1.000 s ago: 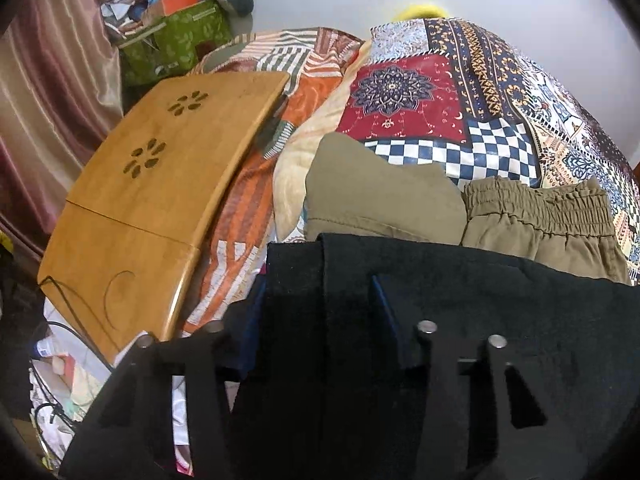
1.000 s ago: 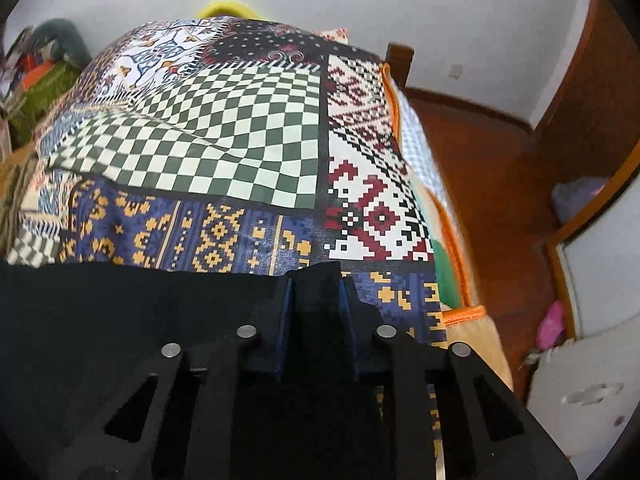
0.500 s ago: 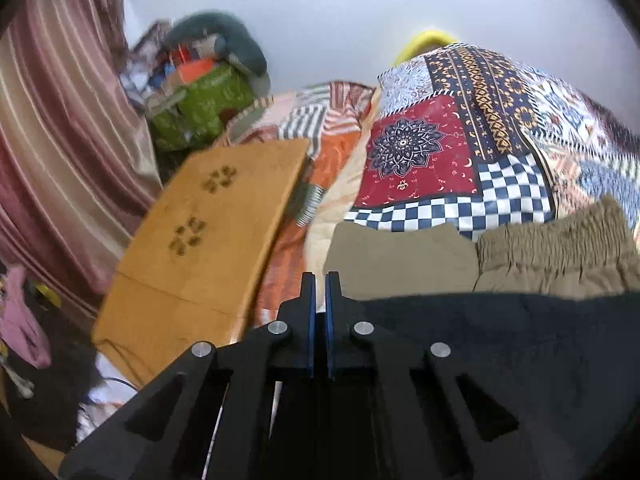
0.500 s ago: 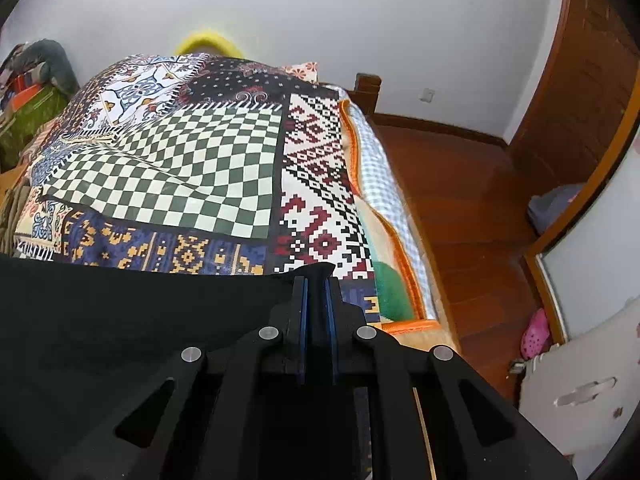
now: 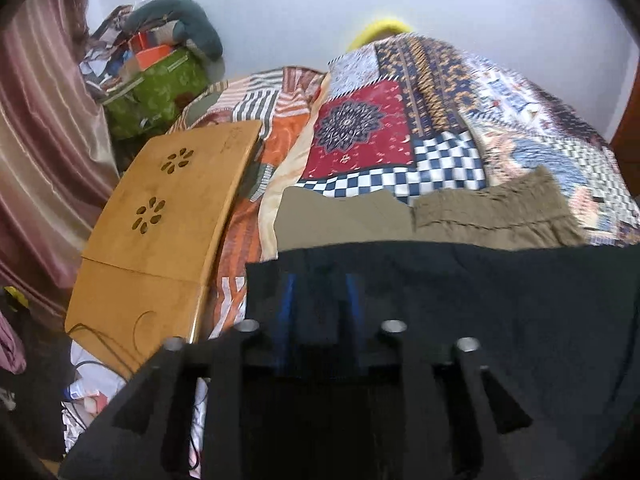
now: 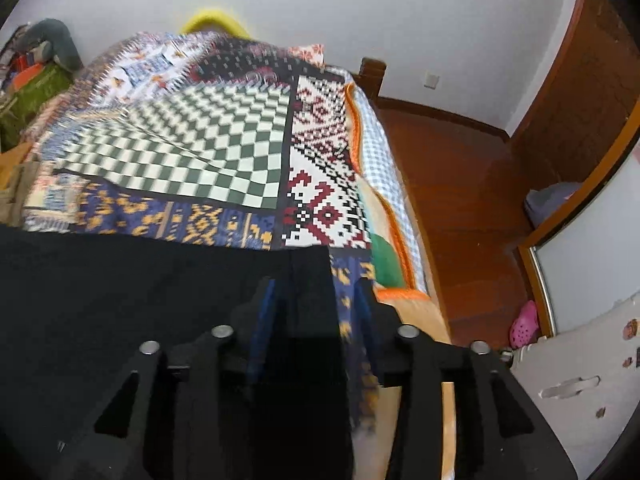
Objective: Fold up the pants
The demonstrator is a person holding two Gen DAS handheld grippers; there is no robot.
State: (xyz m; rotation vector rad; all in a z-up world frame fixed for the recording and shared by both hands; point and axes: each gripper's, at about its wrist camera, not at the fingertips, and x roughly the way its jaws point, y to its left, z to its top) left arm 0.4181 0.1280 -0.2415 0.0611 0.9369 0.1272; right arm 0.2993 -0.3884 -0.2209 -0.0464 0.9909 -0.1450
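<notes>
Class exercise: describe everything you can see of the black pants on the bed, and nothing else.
The black pants are plain dark, matte cloth, spread flat across the near edge of the patchwork bedspread. The far edge runs straight; the left corner is squared. It partly covers the olive garment. The left gripper and right gripper each straddle an edge, fingers apart.

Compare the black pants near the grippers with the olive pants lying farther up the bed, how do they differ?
The black pants are near-black and smooth; the olive pants are khaki green with a gathered elastic waistband. The black pants lie nearest, with fabric between the open fingers of the left gripper and right gripper; the olive pants lie beyond, untouched by either. The black pants partly hide the olive pants' near edge. Both rest on the patchwork quilt.
</notes>
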